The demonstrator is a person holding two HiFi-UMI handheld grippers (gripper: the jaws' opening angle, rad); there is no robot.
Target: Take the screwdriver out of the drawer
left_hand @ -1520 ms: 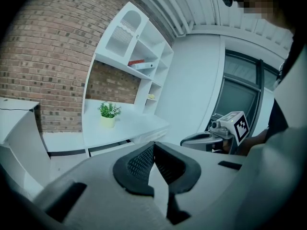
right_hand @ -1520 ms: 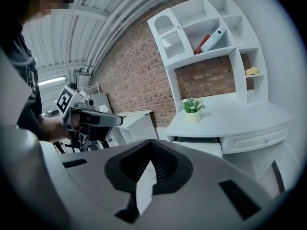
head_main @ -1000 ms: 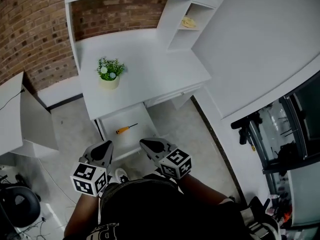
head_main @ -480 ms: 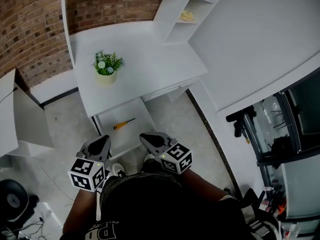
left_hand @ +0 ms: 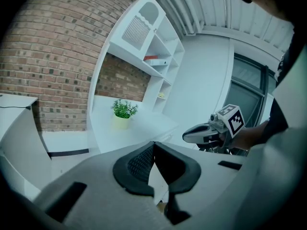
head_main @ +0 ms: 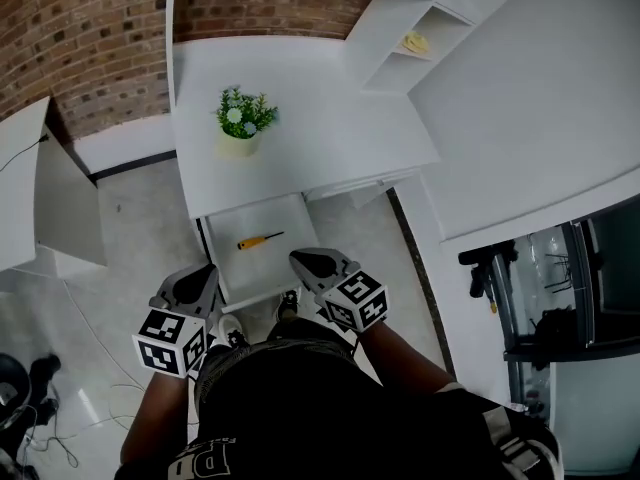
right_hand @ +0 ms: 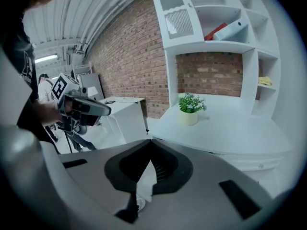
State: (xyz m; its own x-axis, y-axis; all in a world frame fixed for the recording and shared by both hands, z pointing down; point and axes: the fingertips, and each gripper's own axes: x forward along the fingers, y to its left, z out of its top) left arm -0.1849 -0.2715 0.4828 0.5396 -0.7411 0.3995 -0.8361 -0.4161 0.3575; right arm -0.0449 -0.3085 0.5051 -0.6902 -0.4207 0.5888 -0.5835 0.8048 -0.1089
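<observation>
Head view: looking steeply down over a person in a dark shirt (head_main: 300, 408) standing on a pale floor (head_main: 140, 228).
Left gripper (head_main: 205, 272): held out at waist level, jaws pressed together at the tips, nothing pinched in them.
Right gripper (head_main: 298, 259): same deal, held out alongside the other one, jaws closed up and empty.
Drawer (head_main: 272, 268): white and pulled open. The right gripper's tips sit about over its front edge, and the left one's are just off its front left corner.
Screwdriver (head_main: 260, 240): yellow-orange handle, lying flat in the drawer toward the back, handle left and shaft pointing right. Neither gripper is touching it.
Desk (head_main: 330, 138): white top. The drawer sticks out from under its front.
Potted plant (head_main: 243, 120): small green one in a pale pot, upright on the desk's left side.
Shelf unit (head_main: 385, 28): white cubbies at the desk's back right, with something yellowish (head_main: 415, 42) in one.
Brick wall (head_main: 80, 38): behind it all.
</observation>
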